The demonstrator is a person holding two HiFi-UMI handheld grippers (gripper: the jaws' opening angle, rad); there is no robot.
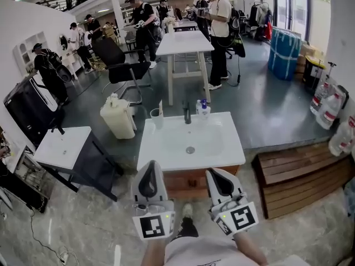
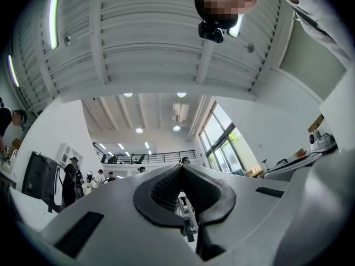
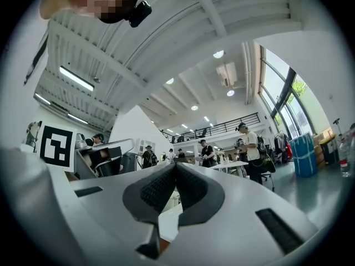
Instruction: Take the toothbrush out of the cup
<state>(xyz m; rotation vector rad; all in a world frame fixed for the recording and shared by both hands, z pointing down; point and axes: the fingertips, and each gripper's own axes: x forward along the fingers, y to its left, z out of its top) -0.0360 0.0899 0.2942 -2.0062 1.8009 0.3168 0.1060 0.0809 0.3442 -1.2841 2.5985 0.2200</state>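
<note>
A clear cup (image 1: 157, 119) stands on the back left corner of the white washbasin (image 1: 222, 148), and a pale toothbrush (image 1: 161, 107) sticks up out of it. My left gripper (image 1: 151, 166) is in front of the basin's near edge, well short of the cup, with its jaws together and nothing between them. My right gripper (image 1: 213, 174) is level with it on the right, also shut and empty. In the left gripper view the left gripper (image 2: 180, 168) points up toward the ceiling. The right gripper (image 3: 175, 165) in its own view points across the hall.
A dark faucet (image 1: 187, 114) and a soap bottle (image 1: 203, 107) stand at the basin's back edge. A white jug (image 1: 117, 117) and a small white table (image 1: 61, 147) are at the left, and a wooden bench (image 1: 302, 176) at the right. Several people stand around the far tables.
</note>
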